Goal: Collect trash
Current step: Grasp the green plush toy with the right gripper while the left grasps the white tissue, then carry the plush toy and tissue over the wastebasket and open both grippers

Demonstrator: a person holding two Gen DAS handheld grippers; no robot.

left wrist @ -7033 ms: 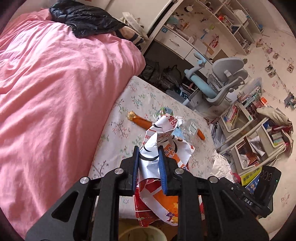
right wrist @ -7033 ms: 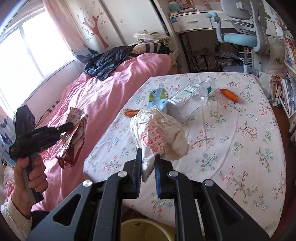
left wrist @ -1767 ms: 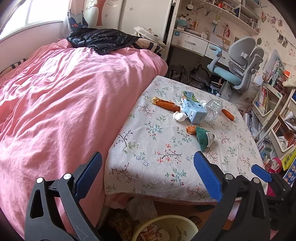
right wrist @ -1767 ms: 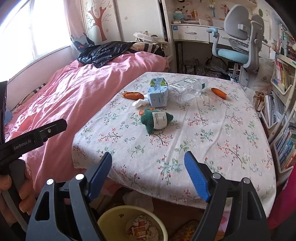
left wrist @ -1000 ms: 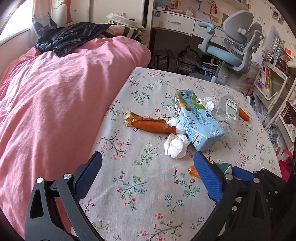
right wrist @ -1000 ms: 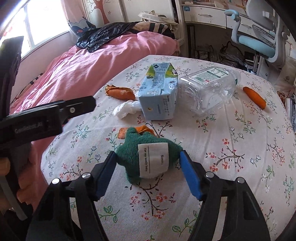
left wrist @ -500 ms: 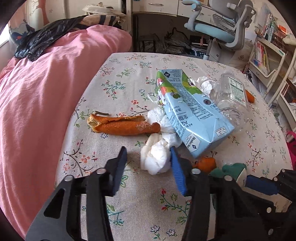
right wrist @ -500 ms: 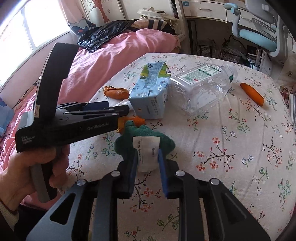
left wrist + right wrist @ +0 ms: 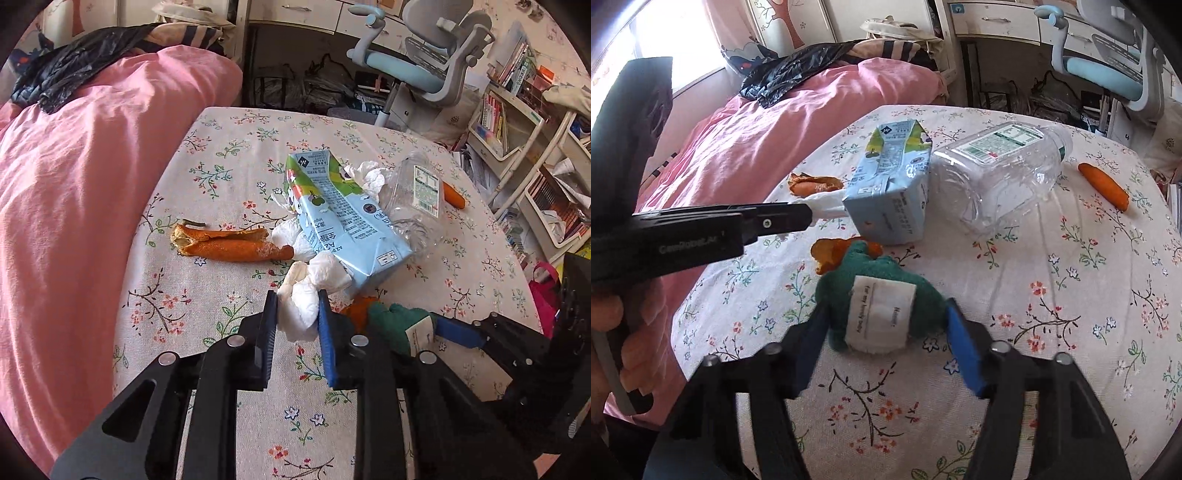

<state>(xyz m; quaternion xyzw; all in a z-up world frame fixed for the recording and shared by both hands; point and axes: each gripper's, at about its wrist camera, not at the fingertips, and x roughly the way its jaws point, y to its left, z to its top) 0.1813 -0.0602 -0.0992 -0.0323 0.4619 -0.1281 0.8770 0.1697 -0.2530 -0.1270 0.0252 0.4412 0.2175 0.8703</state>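
My left gripper (image 9: 295, 317) is shut on a crumpled white tissue (image 9: 301, 301) lying on the floral tablecloth (image 9: 207, 314), beside a light blue carton (image 9: 343, 221). An orange peel strip (image 9: 229, 243) lies to its left. My right gripper (image 9: 882, 328) is open, its blue pads on either side of a green plush toy with a white label (image 9: 879, 310); this toy also shows in the left wrist view (image 9: 399, 321). A small orange peel (image 9: 831, 251) sits behind the toy. A clear plastic bottle (image 9: 1004, 166) lies on its side by the carton (image 9: 894, 192).
A carrot (image 9: 1104, 184) lies at the table's far right. A pink duvet (image 9: 74, 192) covers the bed on the left with a black jacket (image 9: 790, 74) on it. A blue office chair (image 9: 417, 66) and bookshelves (image 9: 517, 110) stand beyond the table.
My left gripper has closed on the white tissue. My right gripper, shut on the green toy half a second ago, has opened around it.
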